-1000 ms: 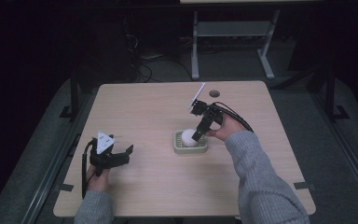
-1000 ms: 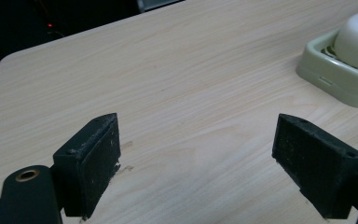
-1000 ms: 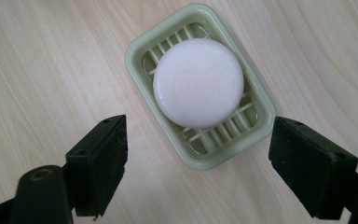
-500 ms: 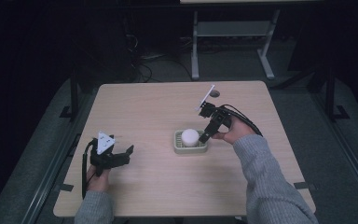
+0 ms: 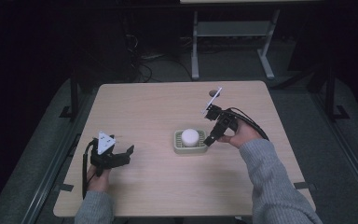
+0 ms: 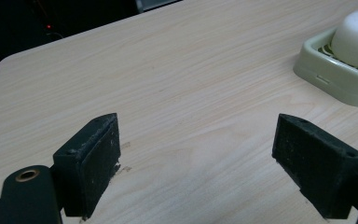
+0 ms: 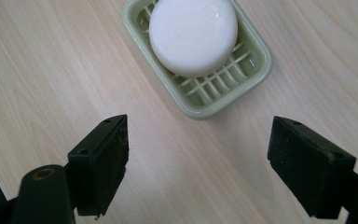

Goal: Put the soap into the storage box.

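A round white soap bar (image 5: 189, 137) (image 7: 193, 33) lies in a pale green soap dish (image 5: 179, 148) (image 7: 219, 99) at the middle of the wooden table (image 5: 163, 102). My right gripper (image 5: 210, 140) (image 7: 198, 165) hovers just right of the dish, open, with bare table between its jaws and the dish ahead of them. My left gripper (image 5: 127, 154) (image 6: 196, 163) rests open near the table's front left, pointing toward the dish (image 6: 328, 77), which lies well off with the soap (image 6: 356, 35) on it.
A white-legged desk frame (image 5: 233, 37) and cables (image 5: 142, 60) stand on the dark floor beyond the far edge. Metal rails (image 5: 51, 158) run along both sides of the table. A cable (image 5: 249, 122) trails from the right gripper.
My right gripper has pulled back to the right, off the soap and dish, and now stands open beside them. The soap stays in the dish. The left gripper has not moved.
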Tool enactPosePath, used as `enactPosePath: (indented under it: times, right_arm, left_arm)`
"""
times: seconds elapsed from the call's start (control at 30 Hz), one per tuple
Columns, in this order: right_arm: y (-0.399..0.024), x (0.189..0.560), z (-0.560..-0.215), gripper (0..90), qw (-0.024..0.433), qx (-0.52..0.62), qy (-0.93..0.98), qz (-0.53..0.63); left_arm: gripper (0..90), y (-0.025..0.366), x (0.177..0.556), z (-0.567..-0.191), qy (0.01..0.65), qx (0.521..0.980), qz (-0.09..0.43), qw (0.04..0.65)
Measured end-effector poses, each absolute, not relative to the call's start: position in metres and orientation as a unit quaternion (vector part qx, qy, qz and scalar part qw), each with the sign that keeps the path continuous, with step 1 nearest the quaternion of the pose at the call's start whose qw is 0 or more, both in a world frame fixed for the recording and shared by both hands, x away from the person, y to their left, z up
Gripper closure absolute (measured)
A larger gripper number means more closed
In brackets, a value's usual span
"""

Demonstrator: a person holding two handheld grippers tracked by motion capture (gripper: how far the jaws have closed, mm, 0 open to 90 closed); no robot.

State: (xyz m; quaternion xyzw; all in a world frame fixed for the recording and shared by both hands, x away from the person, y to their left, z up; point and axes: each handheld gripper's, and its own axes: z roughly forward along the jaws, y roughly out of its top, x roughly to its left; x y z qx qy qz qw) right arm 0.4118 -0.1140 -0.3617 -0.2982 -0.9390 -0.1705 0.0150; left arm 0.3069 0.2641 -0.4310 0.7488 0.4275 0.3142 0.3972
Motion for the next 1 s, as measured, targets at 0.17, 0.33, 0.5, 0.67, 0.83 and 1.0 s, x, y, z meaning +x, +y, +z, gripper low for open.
enactPosePath:
  times: [0.17,0.33,0.5,0.67,0.83,1.0]
  right_arm:
    - [-0.118,0.408,-0.364,19.8,0.017,-0.299,-0.938,-0.174]
    - [-0.124,0.403,-0.366,20.3,0.016,-0.301,-0.937,-0.177]
    - [-0.133,0.397,-0.368,20.3,0.015,-0.307,-0.935,-0.179]
    - [-0.144,0.392,-0.372,20.4,0.018,-0.316,-0.93,-0.184]
    - [-0.155,0.386,-0.374,20.6,0.019,-0.324,-0.927,-0.191]
    - [-0.167,0.379,-0.377,21.0,0.017,-0.333,-0.922,-0.197]
  left_arm:
    - [14.8,0.264,0.307,-0.431,0.427,0.748,0.316,0.398]
    - [14.8,0.263,0.307,-0.431,0.426,0.749,0.315,0.397]
    - [14.8,0.264,0.307,-0.431,0.427,0.748,0.315,0.398]
    - [14.8,0.265,0.306,-0.431,0.428,0.749,0.315,0.397]
    - [14.8,0.265,0.307,-0.431,0.429,0.748,0.315,0.397]
    - [14.8,0.265,0.306,-0.431,0.427,0.748,0.317,0.397]
